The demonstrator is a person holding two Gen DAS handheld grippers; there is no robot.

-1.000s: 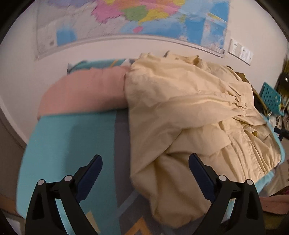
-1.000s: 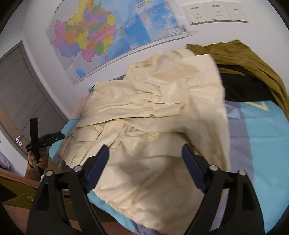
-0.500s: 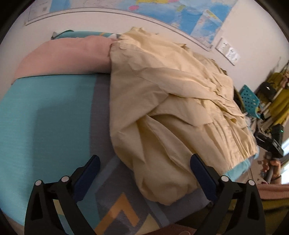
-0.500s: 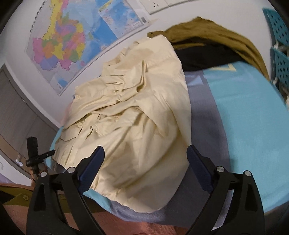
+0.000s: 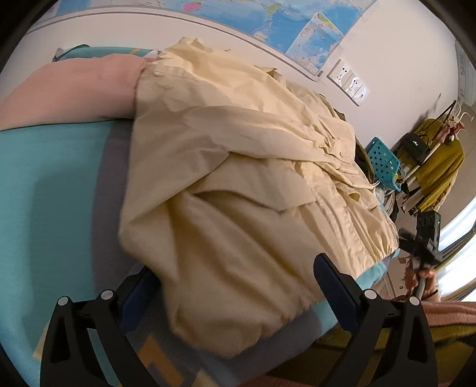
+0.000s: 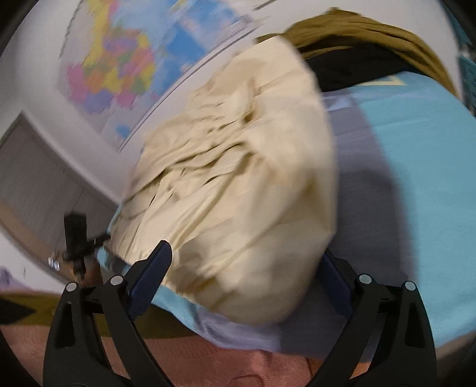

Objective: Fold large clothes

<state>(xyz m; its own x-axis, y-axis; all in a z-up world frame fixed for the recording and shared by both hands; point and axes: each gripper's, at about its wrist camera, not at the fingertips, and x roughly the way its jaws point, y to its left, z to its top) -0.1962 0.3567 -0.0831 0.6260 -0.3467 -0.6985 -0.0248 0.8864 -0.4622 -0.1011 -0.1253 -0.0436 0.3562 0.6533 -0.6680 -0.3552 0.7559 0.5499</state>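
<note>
- One cream garment (image 5: 244,178), crumpled on the bed (image 5: 53,184), near its front edge.
- One pink pillow (image 5: 74,89) touching its far corner.
- One wall map (image 5: 297,26); lettering too small to read.
- One teal basket (image 5: 383,162); contents unclear.
- Left tool (image 5: 235,285) spread wide, straddling the garment's near bulge.
- Right tool (image 6: 244,268) just been opening, now wide, garment between, not pinched.

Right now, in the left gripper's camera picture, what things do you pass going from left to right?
Teal bed cover → crumpled pale-yellow shirt → teal plastic basket with holes → mustard-yellow garment hanging on a rack.
</note>
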